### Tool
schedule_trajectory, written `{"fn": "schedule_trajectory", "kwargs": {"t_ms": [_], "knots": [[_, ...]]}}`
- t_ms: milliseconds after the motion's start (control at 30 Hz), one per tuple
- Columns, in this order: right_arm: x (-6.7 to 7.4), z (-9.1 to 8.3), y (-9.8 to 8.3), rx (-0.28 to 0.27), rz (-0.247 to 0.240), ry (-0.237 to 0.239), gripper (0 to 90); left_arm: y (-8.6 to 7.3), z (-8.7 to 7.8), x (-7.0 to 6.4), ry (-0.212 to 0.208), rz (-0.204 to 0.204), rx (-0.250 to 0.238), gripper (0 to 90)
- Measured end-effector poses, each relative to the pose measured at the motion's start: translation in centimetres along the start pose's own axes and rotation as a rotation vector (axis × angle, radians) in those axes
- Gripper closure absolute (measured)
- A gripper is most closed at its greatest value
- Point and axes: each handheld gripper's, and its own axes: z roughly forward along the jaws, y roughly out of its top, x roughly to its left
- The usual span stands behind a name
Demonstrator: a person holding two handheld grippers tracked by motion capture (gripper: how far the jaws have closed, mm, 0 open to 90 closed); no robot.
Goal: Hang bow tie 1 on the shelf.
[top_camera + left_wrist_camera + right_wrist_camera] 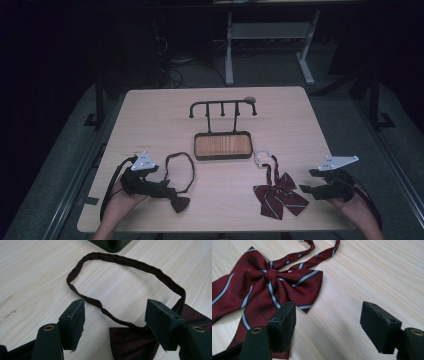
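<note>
Table [150, 115]: pale wood-grain laminate, matte, rounded corners.

Left gripper [167, 187]: jaws stand wide apart with nothing pinched. In the left gripper view [115, 322] the black blocky pads straddle the dark bow tie [130, 345]; its smooth maroon fabric lies between and below them, and whether the pads brush it cannot be told. The tie's neck band [125, 262], a narrow stitched cloth strap, forms an open oval loop flat on the table ahead of the jaws. From above, this tie [180, 202] sits at the near left of the table.

Right gripper [306, 190]: jaws likewise wide, holding nothing. In the right gripper view [328, 320] they hover over bare wood, with one pad above the edge of the striped bow tie [262, 290]. That tie is woven red fabric with white and navy diagonal stripes, knotted at centre, with two thin tails; it lies near right [280, 195].

Behind both stands a dark metal rack [222, 107] with upturned pegs over a wood-lined tray [222, 146].
</note>
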Motion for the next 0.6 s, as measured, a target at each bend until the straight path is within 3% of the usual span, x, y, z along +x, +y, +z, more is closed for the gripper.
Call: {"fn": "schedule_trajectory", "kwargs": {"t_ms": [600], "knots": [[1.0, 0.6, 2.6, 0.035, -0.044, 0.077, 26.1, 0.0, -0.2, -0.1, 0.012, 0.004, -0.007, 31.4]]}}
